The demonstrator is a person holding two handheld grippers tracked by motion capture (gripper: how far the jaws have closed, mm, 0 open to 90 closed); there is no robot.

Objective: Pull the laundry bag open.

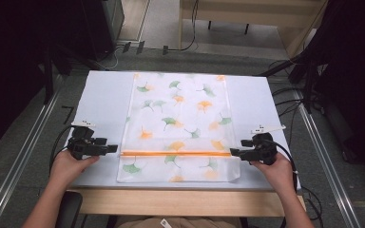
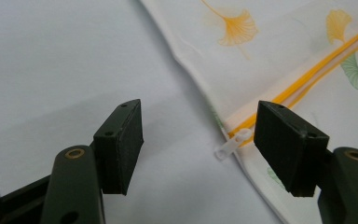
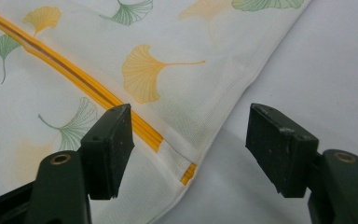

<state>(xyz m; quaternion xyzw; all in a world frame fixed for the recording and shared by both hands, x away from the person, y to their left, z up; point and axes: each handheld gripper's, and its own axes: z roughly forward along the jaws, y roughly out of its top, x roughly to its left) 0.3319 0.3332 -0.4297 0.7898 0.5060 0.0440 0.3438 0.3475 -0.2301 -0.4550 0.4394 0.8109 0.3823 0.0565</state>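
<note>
- The fabric pouch (image 1: 178, 128) with ginkgo leaf print lies flat in the middle of the white table (image 1: 102, 95), between your two claws, with its short end toward you.
- Its orange zipper (image 1: 176, 153) runs across the pouch from one claw to the other, and it looks closed.
- The white zipper pull (image 2: 233, 143) sticks out over the pouch's side edge, just in front of your left gripper (image 2: 200, 144) and nearer its right jaw than its left.
- Your left gripper (image 1: 115, 148) has its jaws wide apart and holds nothing; the left jaw has bare table under it, the right jaw stands above the pouch edge.
- Your right gripper (image 3: 191, 149) is also wide open and empty; the other end of the zipper (image 3: 186, 175) lies between its jaws, close to the left one.
- In front of the right jaw of this claw you have free table, and the pouch's side edge runs diagonally between the jaws.
- Outside each claw the table goes on a little until its border, with open room behind both of your hands.
</note>
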